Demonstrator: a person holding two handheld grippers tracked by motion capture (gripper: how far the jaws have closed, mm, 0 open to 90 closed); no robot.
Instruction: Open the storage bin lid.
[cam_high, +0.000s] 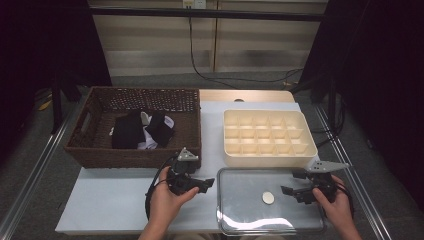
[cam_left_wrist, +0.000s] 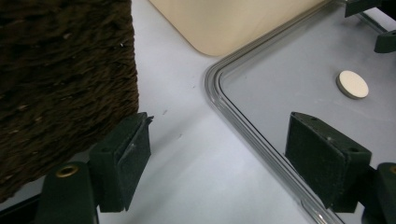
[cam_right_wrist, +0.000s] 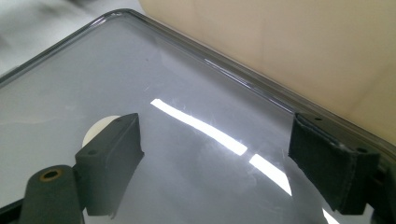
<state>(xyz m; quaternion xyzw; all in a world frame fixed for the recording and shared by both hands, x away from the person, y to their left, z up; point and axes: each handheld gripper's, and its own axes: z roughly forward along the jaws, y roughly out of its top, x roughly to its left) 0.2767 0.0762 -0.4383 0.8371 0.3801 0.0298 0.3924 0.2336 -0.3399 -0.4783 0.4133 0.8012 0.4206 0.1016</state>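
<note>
A small white disc (cam_high: 268, 197) lies on a clear shallow tray (cam_high: 235, 220) at the table's front. My left gripper (cam_high: 204, 181) stands open just left of the tray, jaws pointing right, nothing between them. In the left gripper view its jaws (cam_left_wrist: 219, 135) straddle the tray's rim (cam_left_wrist: 224, 93), with the disc (cam_left_wrist: 352, 84) beyond. My right gripper (cam_high: 292, 182) hovers open over the tray's right part, pointing left toward the disc. In the right gripper view (cam_right_wrist: 217, 135) the disc (cam_right_wrist: 100, 127) peeks out behind the left jaw.
A dark wicker basket (cam_high: 87, 150) holding black and white cloth (cam_high: 142, 130) stands at the back left, close to my left gripper. A cream compartment box (cam_high: 305, 155) sits behind the tray. Bare grey tabletop (cam_high: 110, 200) lies front left.
</note>
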